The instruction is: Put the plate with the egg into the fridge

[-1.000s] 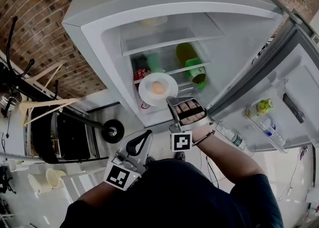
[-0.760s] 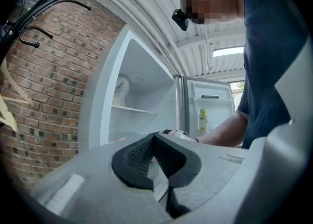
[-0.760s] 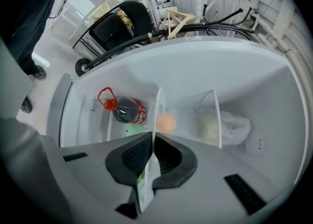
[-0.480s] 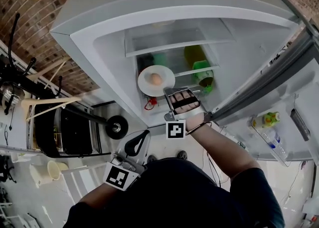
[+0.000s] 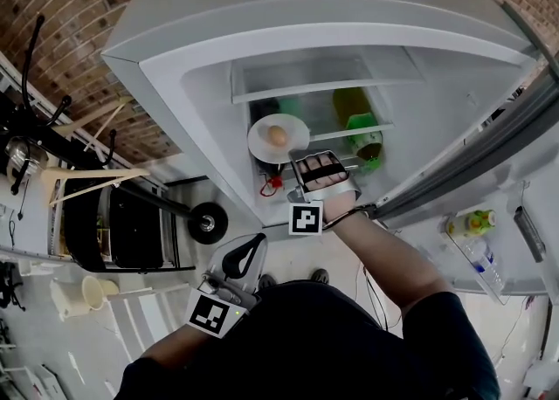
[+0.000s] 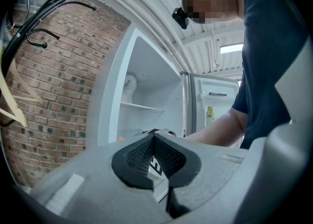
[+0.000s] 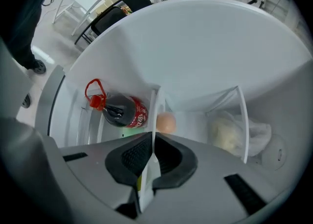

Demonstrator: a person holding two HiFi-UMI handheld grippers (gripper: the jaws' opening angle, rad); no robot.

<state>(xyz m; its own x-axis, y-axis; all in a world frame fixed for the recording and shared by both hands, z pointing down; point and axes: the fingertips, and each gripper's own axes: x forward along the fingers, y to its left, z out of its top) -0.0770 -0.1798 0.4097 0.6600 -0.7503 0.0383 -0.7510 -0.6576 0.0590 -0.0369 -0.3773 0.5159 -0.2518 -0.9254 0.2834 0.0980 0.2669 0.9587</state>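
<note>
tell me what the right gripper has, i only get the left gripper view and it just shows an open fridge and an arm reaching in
Observer: The right gripper is shut on the rim of a white plate, which the right gripper view shows edge-on between its jaws.
Operator: is the egg on it
Observer: Yes. In the head view the egg sits near the middle of the plate.
Operator: anything close to the plate in there
Observer: A dark bottle with a red cap is just to one side of the plate's edge in the right gripper view.
</note>
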